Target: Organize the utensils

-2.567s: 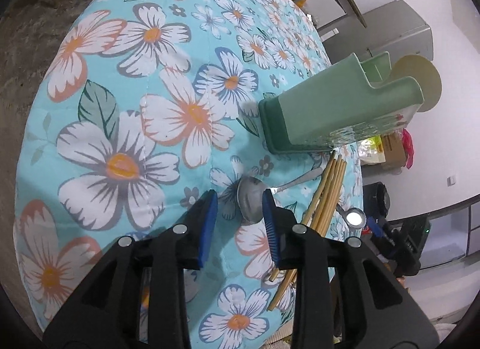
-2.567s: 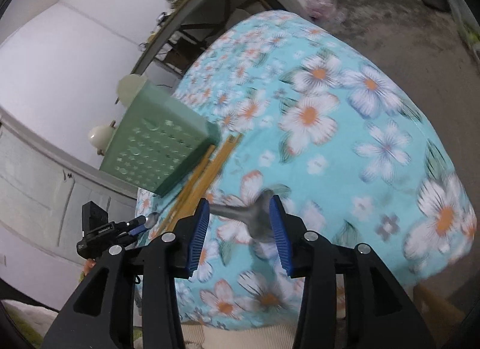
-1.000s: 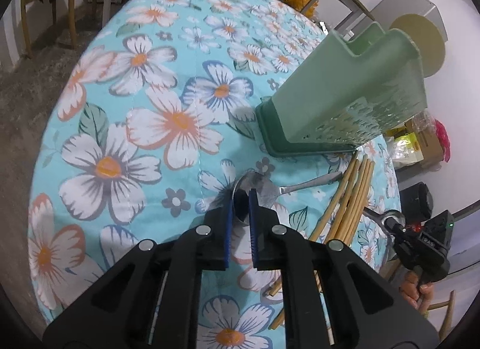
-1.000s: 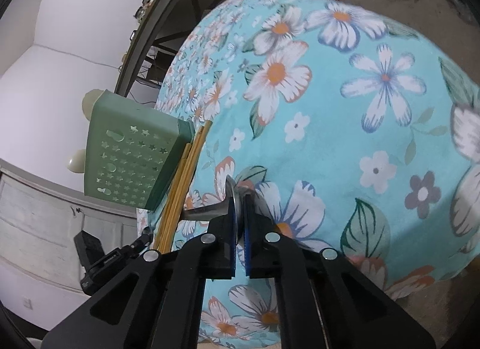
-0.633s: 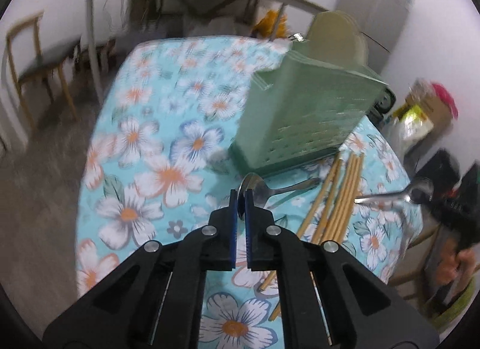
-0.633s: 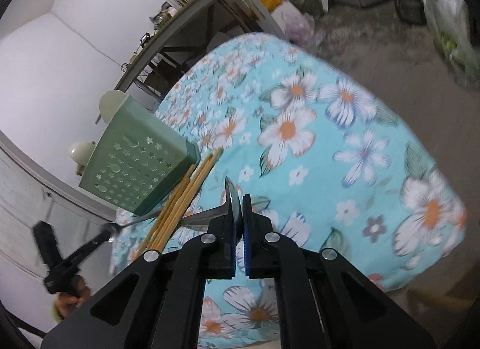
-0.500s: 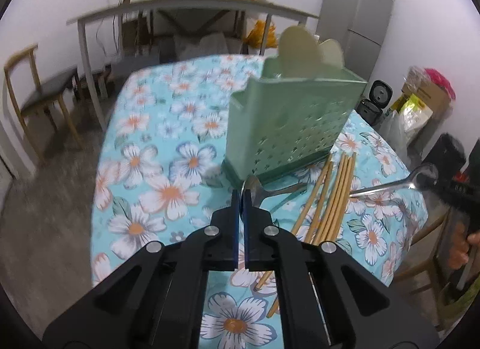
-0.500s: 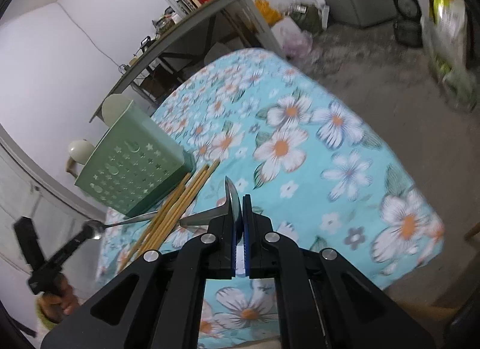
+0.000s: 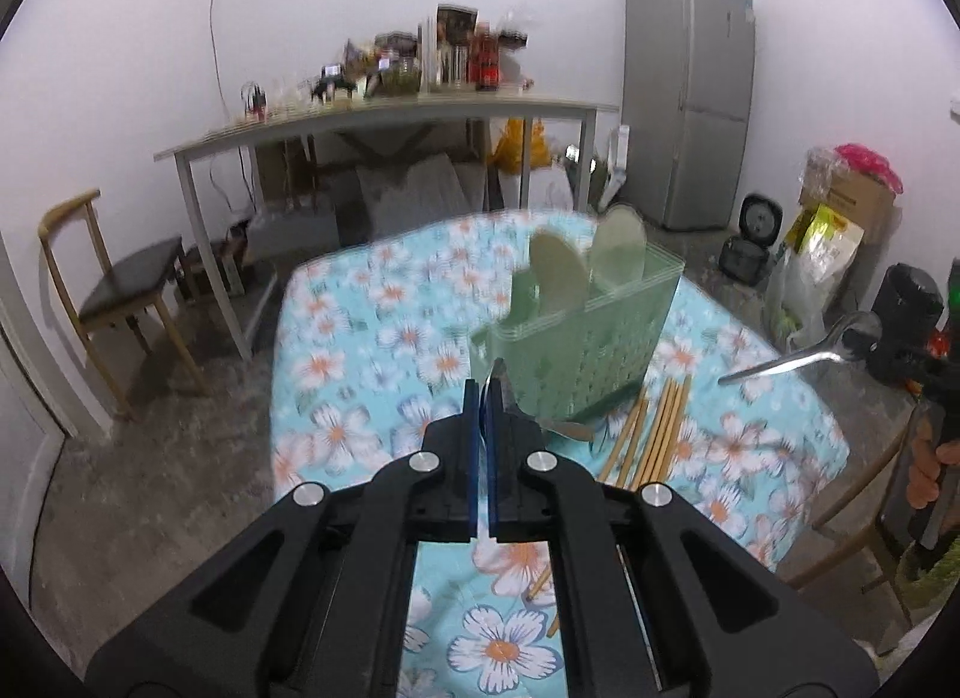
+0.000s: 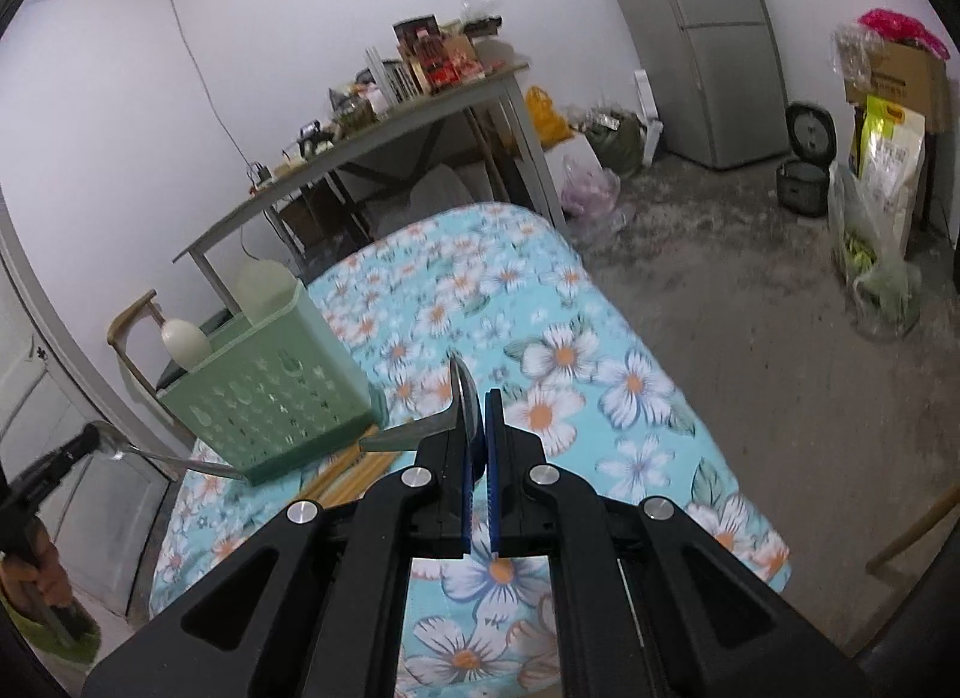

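Observation:
My left gripper [image 9: 482,387] is shut on the bowl of a metal spoon [image 9: 501,383] and holds it above the table, its handle [image 9: 570,430] pointing right. My right gripper [image 10: 478,398] is shut on the bowl of a second metal spoon [image 10: 462,386], handle [image 10: 402,435] pointing left; that spoon also shows in the left wrist view [image 9: 804,353]. A green perforated utensil holder [image 9: 576,332] stands on the floral tablecloth and shows in the right wrist view [image 10: 270,392] too, with two pale ladles [image 9: 558,278] in it. Several wooden chopsticks [image 9: 657,434] lie beside its base.
The table wears a blue floral cloth [image 9: 372,350]. A wooden chair [image 9: 114,290] stands at the left, a grey side table with clutter [image 9: 384,116] behind, a fridge [image 9: 690,92] and bags at the right. Bare concrete floor [image 10: 750,338] lies right of the table.
Both grippers closed on the spoon bowls and lifted them off the cloth. Both have risen and pulled back, so the holder and table now look farther away.

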The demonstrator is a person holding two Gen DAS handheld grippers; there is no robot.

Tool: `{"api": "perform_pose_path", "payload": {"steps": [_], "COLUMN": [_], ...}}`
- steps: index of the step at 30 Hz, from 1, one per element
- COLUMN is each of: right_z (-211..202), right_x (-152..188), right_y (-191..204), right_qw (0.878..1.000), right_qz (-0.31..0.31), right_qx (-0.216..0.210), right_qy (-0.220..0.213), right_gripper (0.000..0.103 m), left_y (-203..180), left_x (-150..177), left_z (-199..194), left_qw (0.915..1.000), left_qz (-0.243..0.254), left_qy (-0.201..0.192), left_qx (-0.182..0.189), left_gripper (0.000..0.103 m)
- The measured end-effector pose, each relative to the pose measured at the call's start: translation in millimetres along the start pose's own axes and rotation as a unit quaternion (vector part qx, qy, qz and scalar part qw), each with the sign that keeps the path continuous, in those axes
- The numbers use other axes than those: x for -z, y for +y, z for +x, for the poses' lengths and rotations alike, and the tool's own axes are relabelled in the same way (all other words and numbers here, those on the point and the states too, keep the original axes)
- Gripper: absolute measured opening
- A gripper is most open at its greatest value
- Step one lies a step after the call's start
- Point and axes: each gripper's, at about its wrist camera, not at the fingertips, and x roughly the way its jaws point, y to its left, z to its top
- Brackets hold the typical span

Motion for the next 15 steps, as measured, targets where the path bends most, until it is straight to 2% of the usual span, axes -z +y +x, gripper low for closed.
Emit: {"api": "perform_pose_path", "payload": {"steps": [5, 9, 12, 15], "right_z": [-8.8, -12.8, -13.6, -11.0], "right_x": [-13.6, -20.1, -21.2, -20.5], "right_y": [7.1, 11.0, 12.1, 11.8], "right_qw": [1.000, 0.999, 0.999, 0.999], "right_qz": [-0.011, -0.015, -0.017, -0.017], "right_qx": [-0.007, -0.011, -0.014, -0.014], "right_qy": [-0.023, -0.036, -0.038, -0.036], "right_gripper": [0.004, 0.004, 0.004, 0.004], "left_y": [6.3, 7.6, 5.6, 0.7], "left_x": [-33.0, -57.0, -69.5, -76.8], "left_z": [-29.0, -37.0, -32.0, -14.9], "left_qw": [0.9990, 0.9967, 0.9936, 0.9910], "left_qz": [-0.001, 0.025, 0.057, 0.086], "left_qy": [-0.045, -0.071, -0.078, -0.066], "left_qx": [0.001, -0.029, -0.058, -0.078], "left_gripper": [0.001, 0.001, 0.001, 0.001]}}
